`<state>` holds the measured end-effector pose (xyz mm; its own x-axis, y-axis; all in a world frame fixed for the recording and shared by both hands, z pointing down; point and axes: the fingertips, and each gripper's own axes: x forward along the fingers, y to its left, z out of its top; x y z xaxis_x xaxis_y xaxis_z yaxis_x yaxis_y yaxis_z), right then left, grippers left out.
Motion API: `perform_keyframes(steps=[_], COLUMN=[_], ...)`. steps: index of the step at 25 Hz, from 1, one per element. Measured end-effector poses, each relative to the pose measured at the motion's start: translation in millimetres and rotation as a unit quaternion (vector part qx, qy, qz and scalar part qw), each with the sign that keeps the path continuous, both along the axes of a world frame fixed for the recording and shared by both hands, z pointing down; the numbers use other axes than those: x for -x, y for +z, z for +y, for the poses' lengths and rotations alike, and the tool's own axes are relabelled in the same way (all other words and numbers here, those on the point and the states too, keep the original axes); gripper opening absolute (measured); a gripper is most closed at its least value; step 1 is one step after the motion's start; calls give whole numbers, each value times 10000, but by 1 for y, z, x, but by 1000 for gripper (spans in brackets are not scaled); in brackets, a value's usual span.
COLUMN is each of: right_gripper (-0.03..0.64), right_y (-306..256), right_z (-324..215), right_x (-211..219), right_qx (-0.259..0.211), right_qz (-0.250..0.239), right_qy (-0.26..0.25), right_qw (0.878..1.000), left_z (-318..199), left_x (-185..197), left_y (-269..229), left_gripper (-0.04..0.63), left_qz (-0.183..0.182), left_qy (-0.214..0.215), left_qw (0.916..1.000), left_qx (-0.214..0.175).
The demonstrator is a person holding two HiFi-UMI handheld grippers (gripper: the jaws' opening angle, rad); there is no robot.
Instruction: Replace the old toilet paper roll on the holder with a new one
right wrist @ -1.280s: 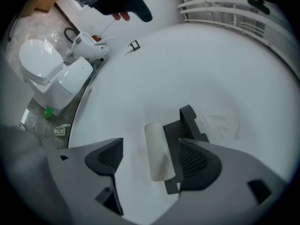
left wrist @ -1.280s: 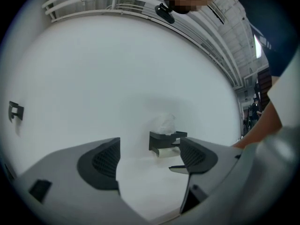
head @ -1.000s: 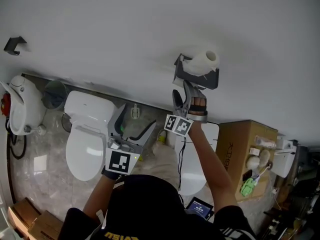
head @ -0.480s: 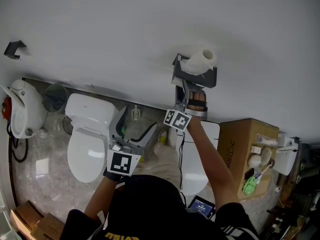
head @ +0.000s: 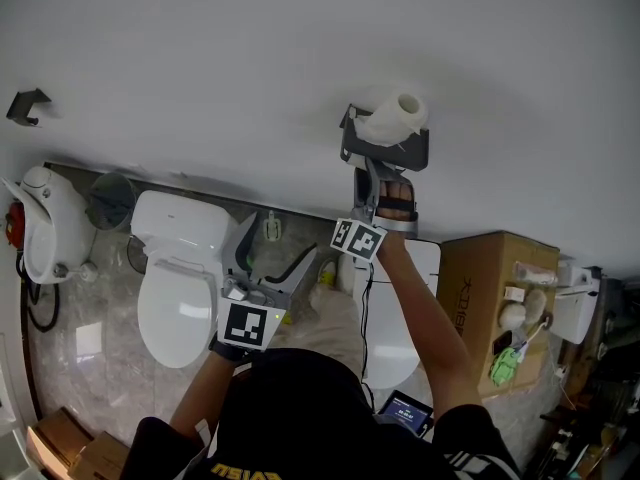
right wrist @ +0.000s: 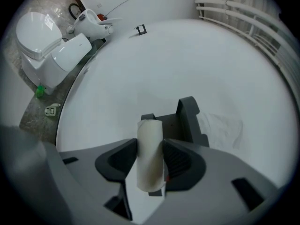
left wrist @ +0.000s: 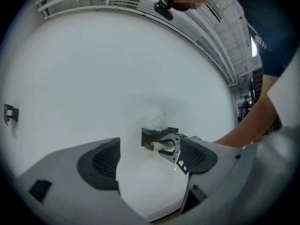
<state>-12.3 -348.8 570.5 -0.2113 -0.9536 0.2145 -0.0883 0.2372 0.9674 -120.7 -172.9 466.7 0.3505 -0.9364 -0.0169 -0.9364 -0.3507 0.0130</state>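
Grey plastic, dark and box-like, the wall-mounted toilet paper holder (head: 386, 151) sits on the white wall (head: 200, 58). A full white toilet paper roll (head: 402, 116) rests on its top shelf. The right gripper (head: 370, 175) reaches up just under the holder, and from the head view its jaw tips are hard to separate from the holder's dark body.

The right gripper view settles the matter. The jaws have just been closing and now clench a pale, bare cardboard tube (right wrist: 150, 156), with a pad pressed on each side, directly in front of the holder. Whether the tube touches the holder cannot be told, since the tube covers that spot. In that view the full roll is only a faint white smudge against the wall.

The left gripper (head: 268, 251) is held lower, near a white toilet (head: 172, 293). Its jaws are spread wide with only bare wall between them. In the left gripper view the roll on top of the holder is a blurred white lump. A brown cardboard box (head: 490, 288) stands at the right, and the things on it are too small to identify.
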Motion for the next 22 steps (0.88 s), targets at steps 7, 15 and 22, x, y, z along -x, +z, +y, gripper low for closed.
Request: perform_keyframes(steps=[7, 15, 22], right_gripper=[175, 173, 173], right_y=[-2, -3, -3], right_z=[3, 3, 2], right_x=[-5, -17, -30], right_qx=[-28, -78, -78], right_qz=[121, 259, 322], right_qy=[-34, 53, 192], right_qw=[9999, 9996, 9993], left_z=[0, -1, -4], left_x=[-5, -8, -12], left_y=[0, 0, 0], left_gripper=[407, 407, 407], left_qz=[-22, -79, -79], left_qy=[63, 172, 272], left_qw=[10000, 9998, 9996], left_qx=[3, 12, -4])
